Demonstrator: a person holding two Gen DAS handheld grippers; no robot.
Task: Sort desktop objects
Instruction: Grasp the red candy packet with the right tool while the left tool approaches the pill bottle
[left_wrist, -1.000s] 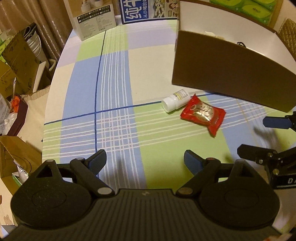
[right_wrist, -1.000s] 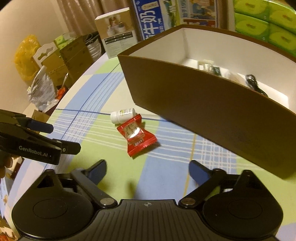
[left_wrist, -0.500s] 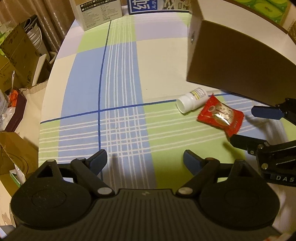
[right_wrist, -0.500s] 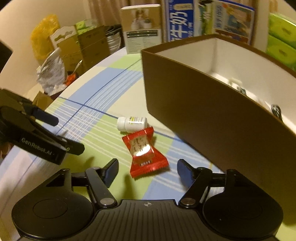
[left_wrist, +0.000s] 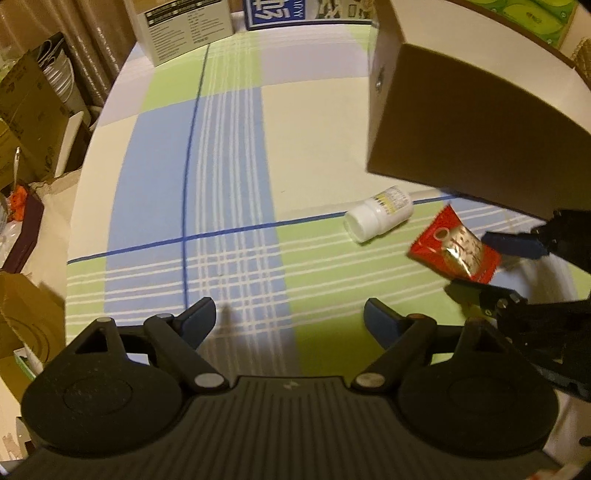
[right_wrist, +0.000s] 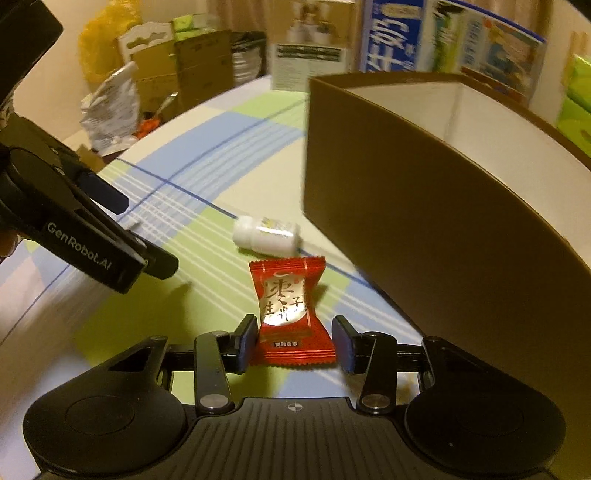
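A red candy packet is seen framed between the spread fingers of the right tool on a checked tabletop, the step in hand judged to be its pickup for the brown box just beside it. The grip would best be taken across the packet's padded middle rather than its crimped end, with the tool kept low and level so that the slippery wrapper is not skated away or merely pinched by a corner; a slow, square closure is advised. The right tool's jaws are partly open and no hold has been made: the left pad appears to touch the packet's edge, while a narrow gap is left at the right pad. The packet lies flat, its near end between the fingertips and its far end pointing toward a white bottle, which is lying on its side just beyond, near the box's corner. The left tool is held wide open and empty above the tabletop, well apart from both objects.
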